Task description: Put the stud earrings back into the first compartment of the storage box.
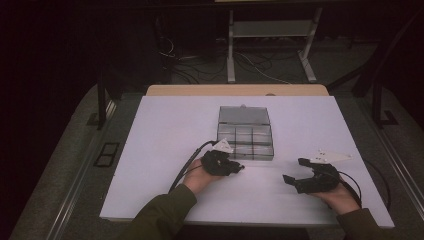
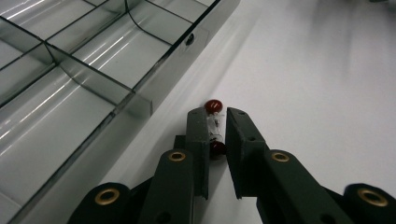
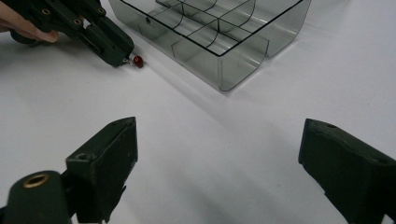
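Beside the clear plastic compartment box (image 2: 84, 70), the left gripper (image 2: 217, 128) clamps a small red-capped glass piece (image 2: 214, 126). The right gripper (image 3: 215, 154), nearer the person than the box, gapes empty. That narrow pinch looks slippery; the piece could roll free when lifted.

— Entry, lettering: do we find any text, label, brand or number?
— We read none. The clear compartment box (image 1: 245, 132) bears no label, the white surface (image 1: 165, 150) no print, and neither tool carries a legible mark.
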